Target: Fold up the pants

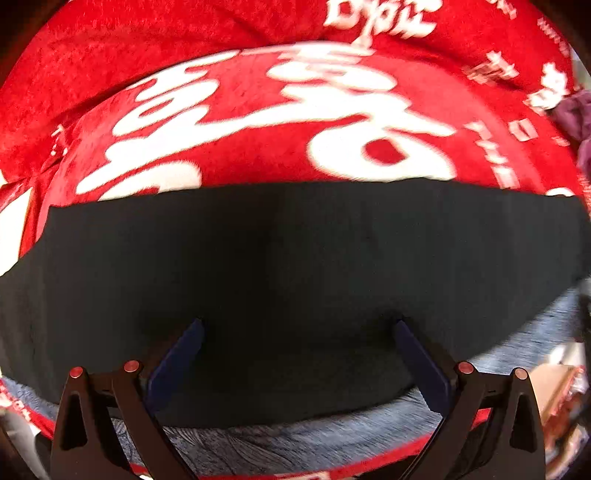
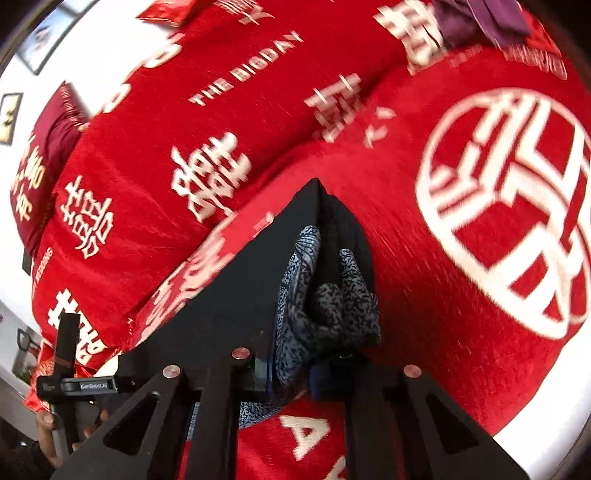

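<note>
1. The pants (image 1: 280, 280) lie flat on a bed, on a red blanket (image 1: 229, 155) with white lettering, taking up the near part of the bed. They're black outside with a speckled grey lining (image 1: 303, 439) peeking out along the near edge.
2. The left tongs (image 1: 295, 325) point straight down over the black cloth with jaws wide apart, gripping nothing. I'd guess they're there to steady the flat part, or waiting for a corner.
3. The right tongs (image 2: 325, 258) are clamped on a bunched fold of pants (image 2: 229, 295), with speckled lining (image 2: 325, 310) squeezed up between the jaws. A pinch at the edge looks like the start of lifting that end over.
4. The far edge of the pants runs straight across the blanket in the left view, which should make a handy line to fold towards.
5. Room: lots of bare blanket beyond and to the right. Some purple cloth (image 2: 480, 18) sits at the far end, well apart. A hand (image 2: 48, 432) holds the other tool low left.
</note>
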{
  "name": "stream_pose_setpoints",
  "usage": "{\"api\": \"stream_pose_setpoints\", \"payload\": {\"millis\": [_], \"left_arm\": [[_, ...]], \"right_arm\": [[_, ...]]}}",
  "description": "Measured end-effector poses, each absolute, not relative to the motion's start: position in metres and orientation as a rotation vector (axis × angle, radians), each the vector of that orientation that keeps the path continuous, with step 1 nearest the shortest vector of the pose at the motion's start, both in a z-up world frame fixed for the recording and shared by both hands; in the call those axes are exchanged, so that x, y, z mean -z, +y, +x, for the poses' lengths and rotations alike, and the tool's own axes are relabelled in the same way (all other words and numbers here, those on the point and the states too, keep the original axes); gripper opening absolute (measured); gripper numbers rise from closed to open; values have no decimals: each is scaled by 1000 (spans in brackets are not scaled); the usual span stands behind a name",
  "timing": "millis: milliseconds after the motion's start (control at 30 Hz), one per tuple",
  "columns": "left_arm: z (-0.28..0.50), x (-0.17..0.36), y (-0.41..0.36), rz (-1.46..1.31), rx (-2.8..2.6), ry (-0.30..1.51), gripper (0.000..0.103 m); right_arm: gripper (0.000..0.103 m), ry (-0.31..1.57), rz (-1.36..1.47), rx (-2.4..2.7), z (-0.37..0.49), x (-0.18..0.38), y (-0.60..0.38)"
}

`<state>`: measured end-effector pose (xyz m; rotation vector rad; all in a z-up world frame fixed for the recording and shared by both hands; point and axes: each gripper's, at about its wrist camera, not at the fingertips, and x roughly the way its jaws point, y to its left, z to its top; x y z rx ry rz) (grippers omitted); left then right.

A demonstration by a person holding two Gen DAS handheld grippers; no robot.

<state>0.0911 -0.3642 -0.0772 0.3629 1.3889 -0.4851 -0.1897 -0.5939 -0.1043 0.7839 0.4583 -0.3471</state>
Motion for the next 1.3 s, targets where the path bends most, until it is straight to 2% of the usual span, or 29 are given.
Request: {"api": "stream_pose_setpoints", "payload": {"millis": [133,267,500,667,900,1233,1300], "left_arm": [[88,77,-375,420,458,1368,103],[101,71,-359,315,450,1430,103],[133,56,-293,136,418,1438,103],[157,53,-235,52,388,1423,103],[172,54,-156,-21,332,1392,103],[178,69,-100,-81,270,1400,103],[177,67,-99,-87,284,1396,103]], "right_arm": [[15,515,680,389,-177,88,-584],[15,543,571,427,-166,64,-568],[15,528,268,416,-137,6,-495],[15,544,22,351,-92,-5,-413],[15,557,-306,237,-48,15,-293],[15,718,-607,28,-7,112,-185],[21,738,-631,43,-5,123,-181]]}}
